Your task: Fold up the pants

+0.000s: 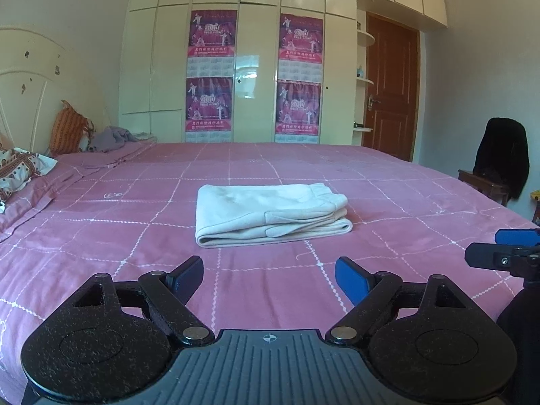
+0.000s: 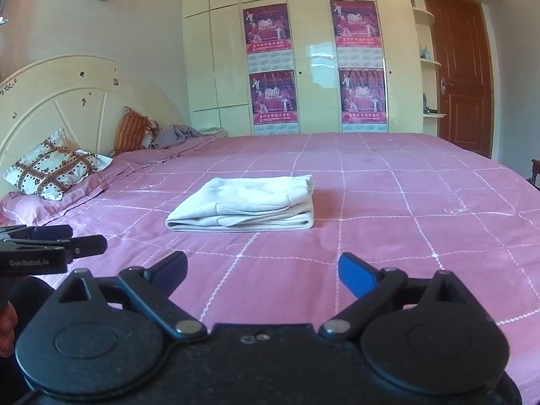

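Observation:
Cream-white pants (image 1: 270,214) lie folded into a flat rectangular stack in the middle of the pink checked bed (image 1: 101,236); the right wrist view shows the same pants (image 2: 246,207) on the bed (image 2: 422,219). My left gripper (image 1: 270,280) hovers open above the bedspread, well short of the pants, with nothing between its fingers. My right gripper (image 2: 263,275) is open too, empty, and back from the stack. Each gripper shows at the edge of the other's view: the right gripper (image 1: 503,253) at the far right, the left gripper (image 2: 54,246) at the far left.
Pillows (image 2: 54,168) and an orange cushion (image 2: 130,131) lean at the cream headboard (image 2: 67,87) on the left, beside a heap of grey cloth (image 2: 179,135). A wardrobe with posters (image 1: 209,71) and a brown door (image 1: 388,84) stand behind the bed. A chair with dark clothing (image 1: 499,162) is at right.

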A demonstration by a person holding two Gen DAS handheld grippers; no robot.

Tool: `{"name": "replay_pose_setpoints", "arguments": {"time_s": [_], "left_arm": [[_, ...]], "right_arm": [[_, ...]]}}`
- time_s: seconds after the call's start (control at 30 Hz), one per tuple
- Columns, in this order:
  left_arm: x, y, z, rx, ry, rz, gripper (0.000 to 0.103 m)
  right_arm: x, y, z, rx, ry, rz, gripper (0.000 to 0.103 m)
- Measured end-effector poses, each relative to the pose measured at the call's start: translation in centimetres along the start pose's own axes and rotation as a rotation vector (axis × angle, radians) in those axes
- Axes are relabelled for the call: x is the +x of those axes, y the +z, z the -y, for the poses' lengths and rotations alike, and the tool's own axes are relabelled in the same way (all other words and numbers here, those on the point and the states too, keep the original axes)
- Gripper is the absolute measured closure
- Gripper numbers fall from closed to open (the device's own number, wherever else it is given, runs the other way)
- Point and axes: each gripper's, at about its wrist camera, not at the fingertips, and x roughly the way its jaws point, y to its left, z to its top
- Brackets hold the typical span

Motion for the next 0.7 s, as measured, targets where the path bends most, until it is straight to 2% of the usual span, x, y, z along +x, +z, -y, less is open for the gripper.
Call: {"name": "replay_pose_setpoints", "arguments": {"time_s": [0.33, 0.7], "left_arm": [[-0.88, -0.52, 0.31, -0.007, -0.003, 0.018, 0.018], [-1.15, -0.56, 0.23, -0.011, -0.011, 0.020, 0.018]], "right_arm": [[-0.07, -0.36, -0.68, -0.030, -0.063, 0.014, 0.005], [0.03, -0.51, -0.43, -0.025, -0.069, 0.009, 0.004]]}}
